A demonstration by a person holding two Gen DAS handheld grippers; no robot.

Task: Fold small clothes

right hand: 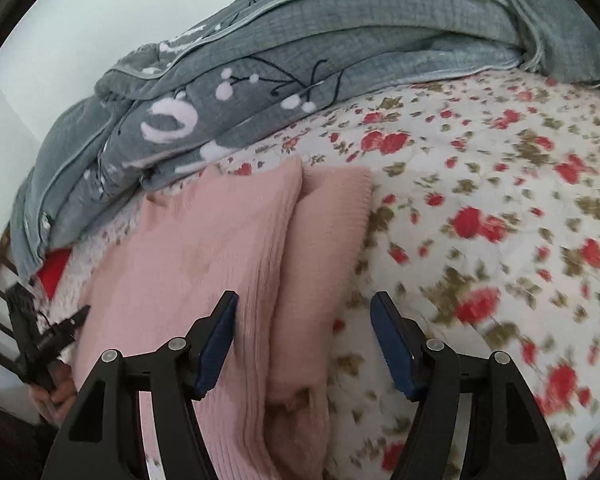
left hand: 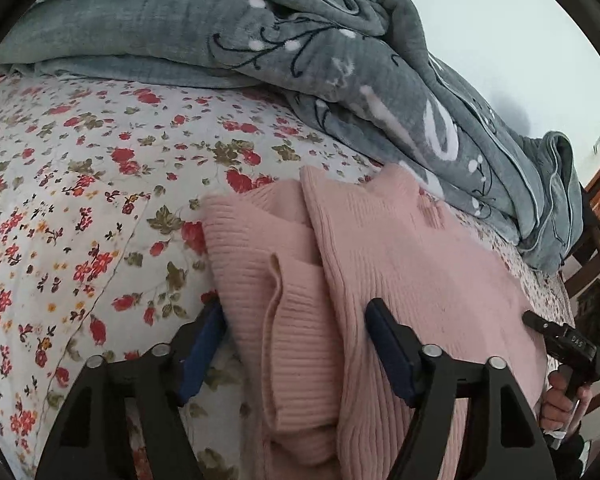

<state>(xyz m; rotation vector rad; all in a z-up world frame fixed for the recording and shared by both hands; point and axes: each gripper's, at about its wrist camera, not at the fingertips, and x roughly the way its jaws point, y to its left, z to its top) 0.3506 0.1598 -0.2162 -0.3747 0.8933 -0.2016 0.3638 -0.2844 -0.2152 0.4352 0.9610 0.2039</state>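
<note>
A pink ribbed knit garment (left hand: pixel 380 264) lies partly folded on the floral bedsheet (left hand: pixel 80 184), one side flap doubled over the body. My left gripper (left hand: pixel 296 308) is open, its jaws straddling the garment's left folded edge just above the cloth. The same garment shows in the right wrist view (right hand: pixel 220 248). My right gripper (right hand: pixel 304 300) is open over the garment's right folded edge, holding nothing. The other gripper and the hand holding it show at the far edge of each view (left hand: pixel 560 340) (right hand: pixel 44 340).
A bunched grey blanket (left hand: pixel 260 40) with white and dark flower print lies along the back of the bed, also in the right wrist view (right hand: pixel 300 72). A wooden bed frame (left hand: pixel 596 264) borders the mattress edge. Floral sheet (right hand: pixel 500 220) stretches beside the garment.
</note>
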